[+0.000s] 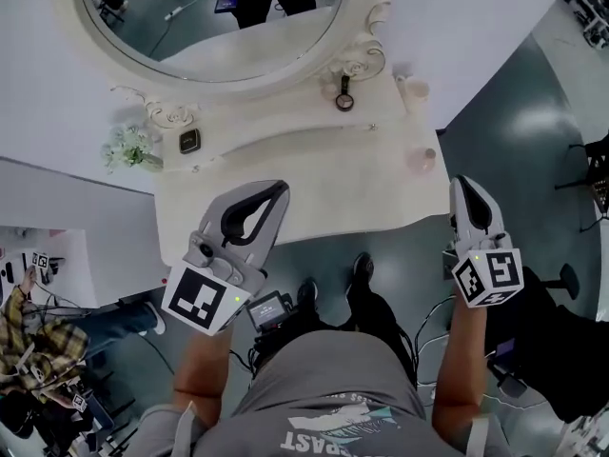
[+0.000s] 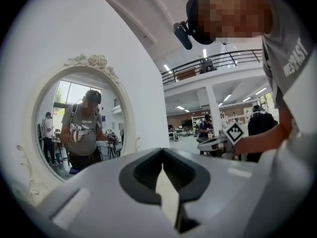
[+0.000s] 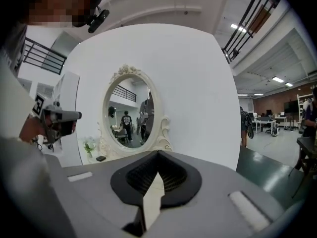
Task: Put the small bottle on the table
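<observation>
So both claws are empty here. The left claw (image 1: 278,188) is fully closed with nothing between its jaws; its own view shows the two pads meeting in one seam. Same for the right claw (image 1: 467,185): jaws pressed together, holding nothing. Both hang at the near edge of the white table (image 1: 314,188), left one over the front edge, right one just off the right corner, over the floor.

What I take for the small bottle (image 1: 423,158) is the pinkish little thing standing on the table near its right edge, right-centre of the frame, apart from the right claw. It's too small to say much more about it. There's also a pale jar (image 1: 414,89) further back, close to the mirror (image 1: 219,27), so I can't swear which one is the task's bottle. Flowers (image 1: 128,149) sit at the far left.

My read: the placing looks done, since something bottle-like rests on the table and neither claw grips anything. Nothing obvious left to do, except maybe backing off.
</observation>
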Tool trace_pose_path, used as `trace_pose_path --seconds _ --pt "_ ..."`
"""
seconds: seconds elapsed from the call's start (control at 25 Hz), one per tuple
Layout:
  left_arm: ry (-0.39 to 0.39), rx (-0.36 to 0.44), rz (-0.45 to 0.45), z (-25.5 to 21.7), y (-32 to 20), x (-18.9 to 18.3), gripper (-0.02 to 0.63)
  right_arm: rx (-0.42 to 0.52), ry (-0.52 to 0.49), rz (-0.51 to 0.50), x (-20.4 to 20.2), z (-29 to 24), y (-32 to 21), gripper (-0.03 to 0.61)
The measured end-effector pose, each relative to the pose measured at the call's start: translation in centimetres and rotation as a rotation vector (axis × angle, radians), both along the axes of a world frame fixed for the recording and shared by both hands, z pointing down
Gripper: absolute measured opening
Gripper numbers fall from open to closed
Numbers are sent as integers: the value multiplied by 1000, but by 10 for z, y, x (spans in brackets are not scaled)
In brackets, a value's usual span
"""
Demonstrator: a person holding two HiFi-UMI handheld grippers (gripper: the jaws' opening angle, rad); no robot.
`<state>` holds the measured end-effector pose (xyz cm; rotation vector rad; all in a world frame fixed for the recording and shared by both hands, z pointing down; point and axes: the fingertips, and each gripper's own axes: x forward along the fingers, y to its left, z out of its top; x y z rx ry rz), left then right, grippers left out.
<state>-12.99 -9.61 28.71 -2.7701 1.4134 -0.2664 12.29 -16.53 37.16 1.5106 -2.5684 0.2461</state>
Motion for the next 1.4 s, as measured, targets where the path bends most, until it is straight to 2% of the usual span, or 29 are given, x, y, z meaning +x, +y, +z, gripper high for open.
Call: trace_pose_path --seconds 0.32,0.68,1.04,1.4 --pt "19 44 29 -25 37 -9 3 38 -29 -24 -13 -78 67 2" --pt "35 81 63 -43 69 -16 5 100 -11 -19 -25 -133 125 2" --pt "39 102 105 -53 94 -23 3 147 5 10 -33 -163 171 2" --pt "49 156 144 -57 104 -24 5 143 50 32 -38 -159 198 0"
